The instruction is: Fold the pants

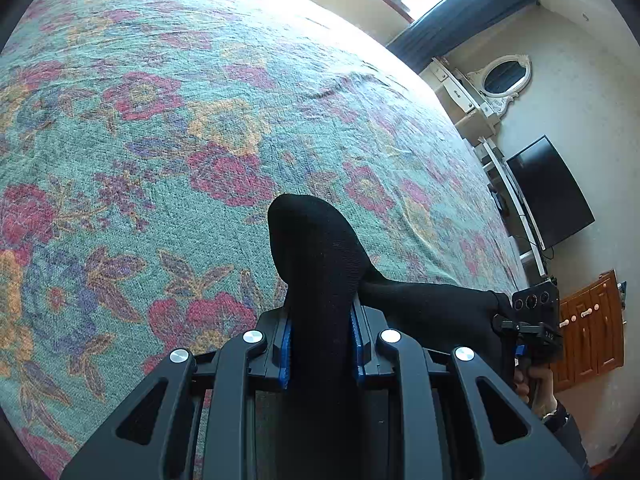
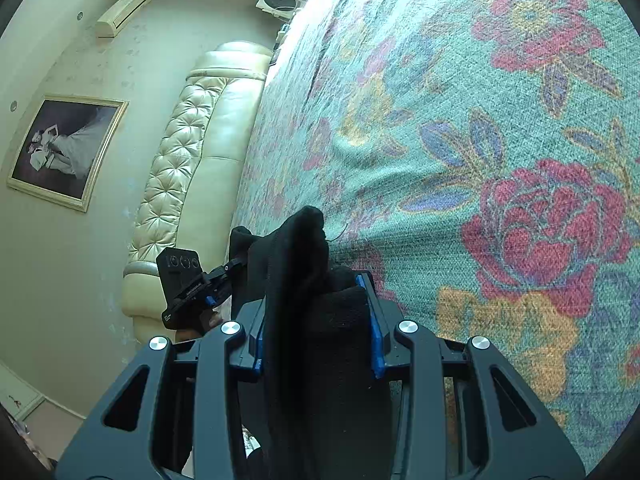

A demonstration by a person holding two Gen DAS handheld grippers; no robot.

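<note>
The black pants (image 1: pixel 320 264) hang bunched between both grippers above a bed with a green floral cover (image 1: pixel 160 128). My left gripper (image 1: pixel 322 344) is shut on a thick fold of the black cloth, which rises past its blue pads (image 1: pixel 285 356). From there the cloth stretches right to my right gripper (image 1: pixel 520 332), held by a hand. In the right wrist view my right gripper (image 2: pixel 318 340) is shut on the pants (image 2: pixel 304 264), which bulge up between its blue pads (image 2: pixel 375 344). My left gripper (image 2: pixel 218 280) shows at the left, holding the other end.
A padded cream headboard (image 2: pixel 188 152) and a framed picture (image 2: pixel 64 152) are on the wall. A window with dark curtains (image 1: pixel 460 12), a white mirror (image 1: pixel 504 76), a dark screen (image 1: pixel 548 188) and a wooden cabinet (image 1: pixel 592 332) stand beyond the bed's edge.
</note>
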